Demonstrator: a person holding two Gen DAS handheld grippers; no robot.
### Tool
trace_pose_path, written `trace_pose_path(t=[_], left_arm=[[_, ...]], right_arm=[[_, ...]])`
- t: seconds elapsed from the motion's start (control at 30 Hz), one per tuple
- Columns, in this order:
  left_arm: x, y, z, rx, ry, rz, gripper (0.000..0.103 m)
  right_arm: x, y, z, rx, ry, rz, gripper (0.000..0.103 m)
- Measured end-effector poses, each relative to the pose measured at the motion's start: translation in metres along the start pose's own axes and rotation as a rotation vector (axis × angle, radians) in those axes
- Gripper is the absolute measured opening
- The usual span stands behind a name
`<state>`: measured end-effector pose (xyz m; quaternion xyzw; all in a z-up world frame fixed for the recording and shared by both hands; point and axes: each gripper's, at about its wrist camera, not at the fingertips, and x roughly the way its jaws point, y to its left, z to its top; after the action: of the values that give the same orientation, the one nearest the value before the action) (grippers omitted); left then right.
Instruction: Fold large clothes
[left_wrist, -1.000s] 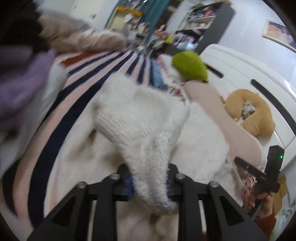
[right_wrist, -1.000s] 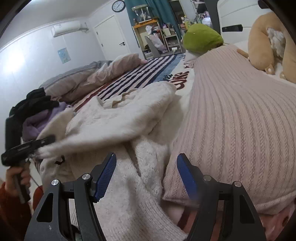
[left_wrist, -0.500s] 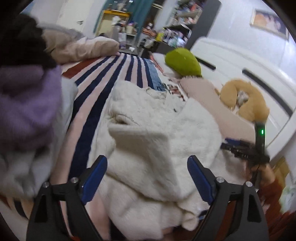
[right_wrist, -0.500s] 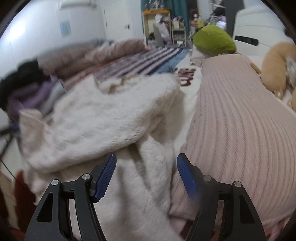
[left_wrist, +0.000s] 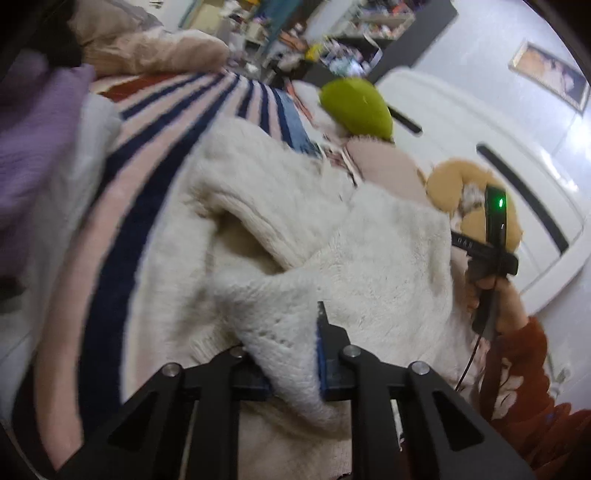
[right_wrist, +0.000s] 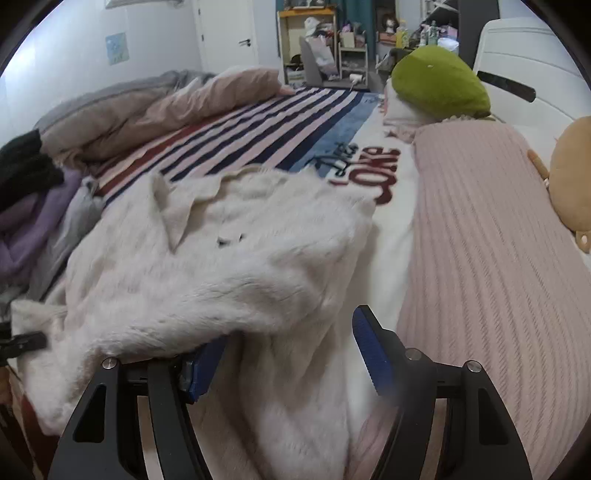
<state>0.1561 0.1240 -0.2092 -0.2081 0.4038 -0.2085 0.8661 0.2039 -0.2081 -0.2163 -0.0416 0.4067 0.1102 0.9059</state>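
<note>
A large cream fuzzy knit sweater (left_wrist: 280, 206) lies crumpled on the striped bed cover (left_wrist: 122, 192). My left gripper (left_wrist: 291, 354) is shut on a fold of the sweater's knit edge, which bulges out between the blue pads. In the right wrist view the sweater (right_wrist: 229, 258) spreads over the bed's near left. My right gripper (right_wrist: 291, 354) is open; the sweater's fluffy edge drapes over its left finger (right_wrist: 203, 362), the right finger (right_wrist: 373, 350) is bare. The right gripper also shows in the left wrist view (left_wrist: 491, 254), held by a hand at the sweater's right edge.
A pink ribbed blanket (right_wrist: 491, 258) lies to the right. A green cushion (right_wrist: 439, 81) and a tan plush toy (right_wrist: 572, 173) sit near the white headboard (right_wrist: 524, 59). Purple and dark clothes (right_wrist: 26, 206) pile at the left. A rumpled duvet (right_wrist: 155, 107) lies at the far side.
My left gripper was shut on the sweater, opened half a second ago, and is now shut on a fold of it again. The right gripper stayed open and the sweater now drapes over its left finger.
</note>
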Motion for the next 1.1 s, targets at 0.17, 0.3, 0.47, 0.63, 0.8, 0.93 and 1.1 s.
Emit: trace_pose_path(t=[0.17, 0.3, 0.47, 0.63, 0.8, 0.93, 1.1], left_arm=[[-0.015, 0.002, 0.001, -0.025, -0.043, -0.033, 0.014], [-0.003, -0.015, -0.006, 0.007, -0.005, -0.074, 0.014], [0.029, -0.026, -0.019, 0.061, 0.073, 0.010, 0.023], [-0.005, -0.027, -0.014, 0.108, 0.049, -0.006, 0.075], [-0.039, -0.017, -0.002, 0.145, -0.017, -0.033, 0.079], [-0.010, -0.005, 0.001, 0.187, 0.110, -0.071, 0.079], [0.010, -0.014, -0.005, 0.160, 0.167, -0.116, 0.033]], right_arm=[[-0.015, -0.015, 0.022, 0.025, -0.079, -0.125, 0.064], [-0.029, -0.021, 0.032, -0.072, -0.114, -0.290, 0.064], [-0.004, -0.043, 0.015, -0.089, 0.007, -0.370, 0.069], [-0.029, -0.049, -0.008, -0.075, -0.024, -0.153, 0.070], [-0.079, -0.052, -0.027, -0.039, -0.065, -0.119, 0.071], [-0.104, -0.041, -0.047, 0.010, -0.113, 0.000, 0.071], [-0.117, -0.008, -0.073, -0.008, -0.130, 0.090, 0.071]])
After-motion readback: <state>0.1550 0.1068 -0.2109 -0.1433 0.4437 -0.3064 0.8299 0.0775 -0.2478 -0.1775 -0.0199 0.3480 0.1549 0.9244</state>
